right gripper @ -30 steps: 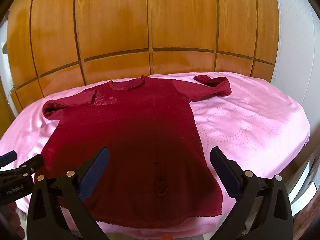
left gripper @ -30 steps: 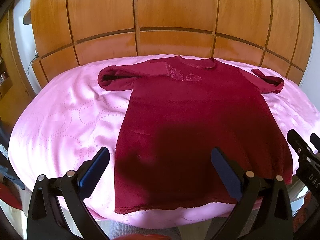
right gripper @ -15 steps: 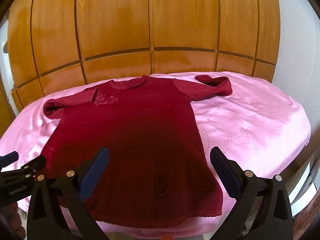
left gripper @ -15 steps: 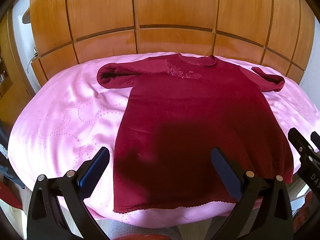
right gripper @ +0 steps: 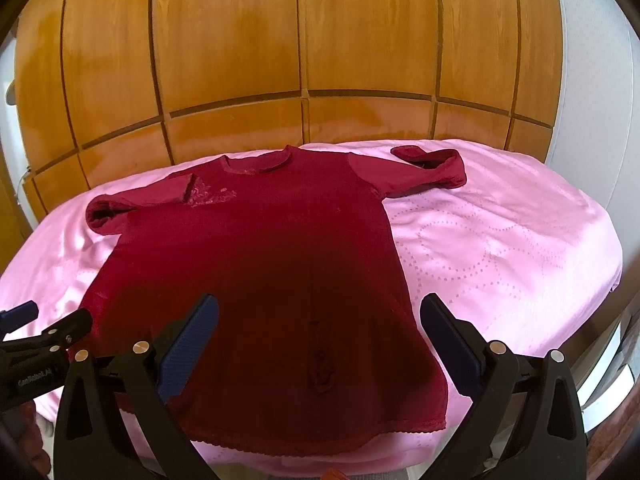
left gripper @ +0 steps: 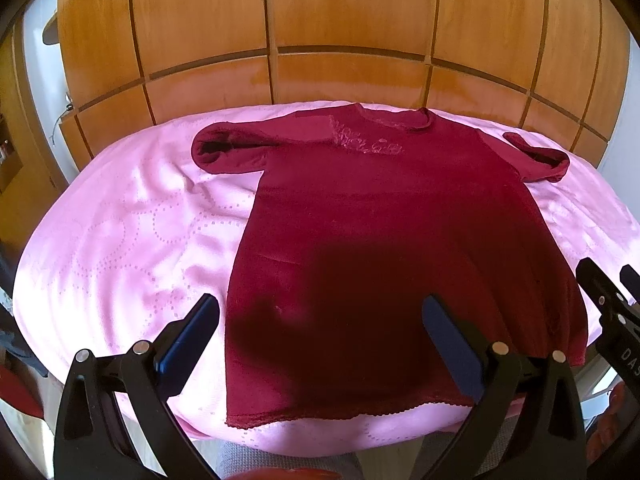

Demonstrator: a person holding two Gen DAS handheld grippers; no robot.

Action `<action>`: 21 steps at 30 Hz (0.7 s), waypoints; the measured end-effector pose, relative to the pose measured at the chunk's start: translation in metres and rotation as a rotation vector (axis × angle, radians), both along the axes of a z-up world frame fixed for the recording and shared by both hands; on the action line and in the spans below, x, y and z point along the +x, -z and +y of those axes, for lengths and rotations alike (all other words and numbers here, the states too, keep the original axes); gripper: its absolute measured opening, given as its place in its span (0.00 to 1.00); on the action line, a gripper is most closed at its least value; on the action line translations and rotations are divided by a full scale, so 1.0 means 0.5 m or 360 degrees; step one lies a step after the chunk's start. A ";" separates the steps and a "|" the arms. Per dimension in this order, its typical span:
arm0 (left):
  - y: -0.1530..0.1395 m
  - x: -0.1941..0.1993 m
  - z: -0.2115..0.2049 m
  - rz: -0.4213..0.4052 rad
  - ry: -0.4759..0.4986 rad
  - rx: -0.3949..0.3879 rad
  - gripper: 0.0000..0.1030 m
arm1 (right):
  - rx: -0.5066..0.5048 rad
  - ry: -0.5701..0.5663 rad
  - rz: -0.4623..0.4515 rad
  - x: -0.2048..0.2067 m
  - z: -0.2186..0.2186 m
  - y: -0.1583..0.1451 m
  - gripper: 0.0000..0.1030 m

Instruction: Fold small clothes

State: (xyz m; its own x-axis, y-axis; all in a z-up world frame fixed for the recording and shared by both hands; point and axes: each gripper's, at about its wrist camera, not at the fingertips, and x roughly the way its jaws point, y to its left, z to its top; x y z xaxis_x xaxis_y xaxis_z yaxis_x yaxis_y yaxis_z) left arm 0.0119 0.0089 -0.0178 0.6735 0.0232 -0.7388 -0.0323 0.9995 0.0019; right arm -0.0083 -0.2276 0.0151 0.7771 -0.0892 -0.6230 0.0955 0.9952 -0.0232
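Dark red fabric: a small short-sleeved top [left gripper: 384,248] lies flat on a pink satin cover [left gripper: 120,240], neckline far, hem near, both sleeves spread out. Behind it stand orange wooden panels [right gripper: 304,40]. Left gripper [left gripper: 320,332] and right gripper [right gripper: 320,332] hover above the hem, each spread wide with nothing held between its blue pads [right gripper: 188,344].

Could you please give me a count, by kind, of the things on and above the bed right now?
Dark red top: 1
Pink bedspread: 1
Grippers: 2, the left gripper and the right gripper, both with jaws open over the hem
Total: 4
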 end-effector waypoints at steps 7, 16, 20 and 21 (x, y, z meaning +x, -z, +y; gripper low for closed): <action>0.003 0.005 0.004 0.0006 0.0006 -0.0023 0.98 | 0.0003 0.0002 -0.0001 0.002 -0.002 0.002 0.97; 0.027 0.028 0.054 0.0079 0.0095 -0.0303 0.98 | 0.0036 -0.0040 -0.0056 0.015 -0.033 0.000 0.97; 0.042 0.038 0.091 0.0065 0.0040 -0.0351 0.98 | 0.0086 -0.0135 -0.0096 0.038 -0.064 0.006 0.97; 0.047 0.044 0.098 0.0065 0.0029 -0.0342 0.98 | 0.0100 -0.0115 -0.0003 0.055 -0.083 0.018 0.97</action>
State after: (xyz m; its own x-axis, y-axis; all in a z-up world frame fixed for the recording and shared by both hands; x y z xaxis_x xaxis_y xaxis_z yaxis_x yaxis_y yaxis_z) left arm 0.0338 0.0579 -0.0411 0.6419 -0.1494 -0.7521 -0.0186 0.9775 -0.2100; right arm 0.0195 -0.2692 0.0062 0.7812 0.0065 -0.6242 0.0235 0.9989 0.0398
